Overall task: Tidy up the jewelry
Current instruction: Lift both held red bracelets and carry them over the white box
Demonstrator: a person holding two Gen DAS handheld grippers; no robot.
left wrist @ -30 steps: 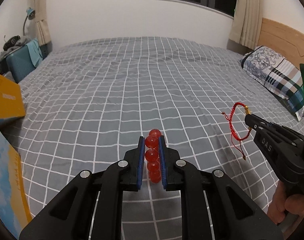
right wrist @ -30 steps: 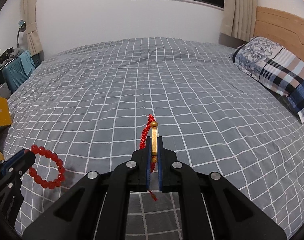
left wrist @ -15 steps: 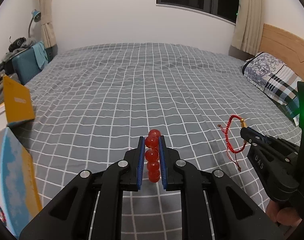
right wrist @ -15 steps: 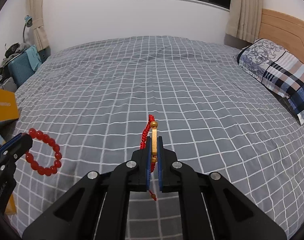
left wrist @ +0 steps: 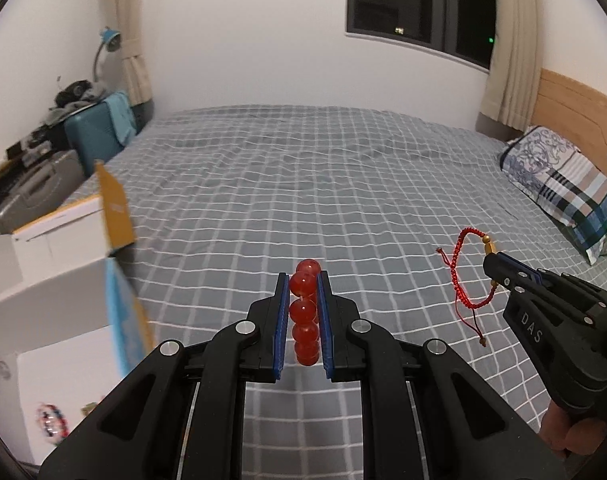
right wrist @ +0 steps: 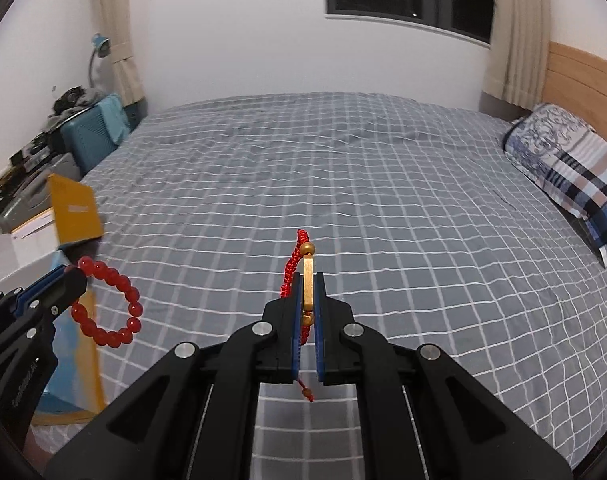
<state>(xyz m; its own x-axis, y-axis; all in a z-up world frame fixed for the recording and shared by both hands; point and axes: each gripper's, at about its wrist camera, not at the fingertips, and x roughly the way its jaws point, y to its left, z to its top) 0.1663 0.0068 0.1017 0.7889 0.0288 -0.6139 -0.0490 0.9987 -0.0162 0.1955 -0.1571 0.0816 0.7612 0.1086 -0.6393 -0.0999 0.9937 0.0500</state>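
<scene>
My left gripper (left wrist: 303, 280) is shut on a red bead bracelet (left wrist: 304, 312), held edge-on above the bed. In the right wrist view the left gripper (right wrist: 69, 276) shows at the left with the bracelet (right wrist: 115, 312) hanging as a ring. My right gripper (right wrist: 308, 280) is shut on a red cord bracelet with a gold bar (right wrist: 307, 280). In the left wrist view the right gripper (left wrist: 493, 262) holds that cord bracelet (left wrist: 463, 276), its cord dangling. A white open box (left wrist: 63, 280) with yellow and blue flaps stands at the left.
The grey checked bed (left wrist: 323, 184) fills the middle. A plaid pillow (right wrist: 575, 176) and wooden headboard (right wrist: 583, 76) are at the right. A teal suitcase (left wrist: 99, 132), lamp (left wrist: 107, 46) and clutter stand at the far left. A small beaded item (left wrist: 51, 424) lies inside the box.
Both grippers have risen and pulled back, still holding their bracelets. The white box at the left has come further into view.
</scene>
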